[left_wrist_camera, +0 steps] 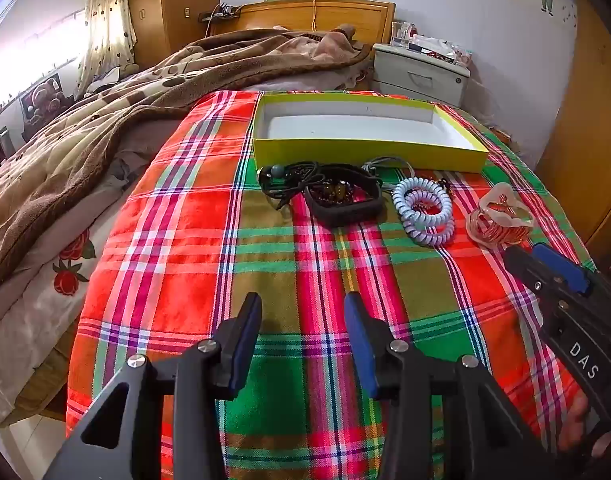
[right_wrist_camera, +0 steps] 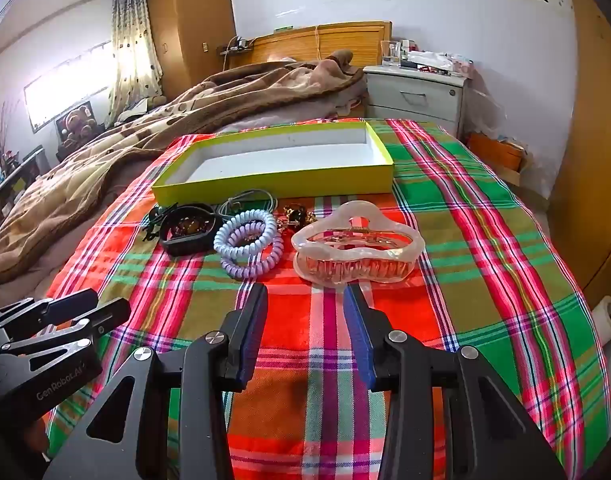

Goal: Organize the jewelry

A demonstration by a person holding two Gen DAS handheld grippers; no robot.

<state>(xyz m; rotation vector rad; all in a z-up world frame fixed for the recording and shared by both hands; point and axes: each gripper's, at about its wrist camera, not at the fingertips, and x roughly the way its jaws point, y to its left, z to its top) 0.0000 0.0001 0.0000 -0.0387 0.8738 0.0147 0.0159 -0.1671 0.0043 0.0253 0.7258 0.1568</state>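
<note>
While jewelry lies outside, yellow box (right_wrist_camera: 273,184) holds nothing.

Bright daylight from window (left_wrist_camera: 37,64), glare there; fisheye-bent edges.

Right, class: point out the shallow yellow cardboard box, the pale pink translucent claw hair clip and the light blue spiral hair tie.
Shallow yellow cardboard box (right_wrist_camera: 273,186): right wrist view, near outer wall.
Pale pink translucent claw hair clip (right_wrist_camera: 415,246): right wrist view, right rim.
Light blue spiral hair tie (left_wrist_camera: 401,201): left wrist view, left coil.
</note>
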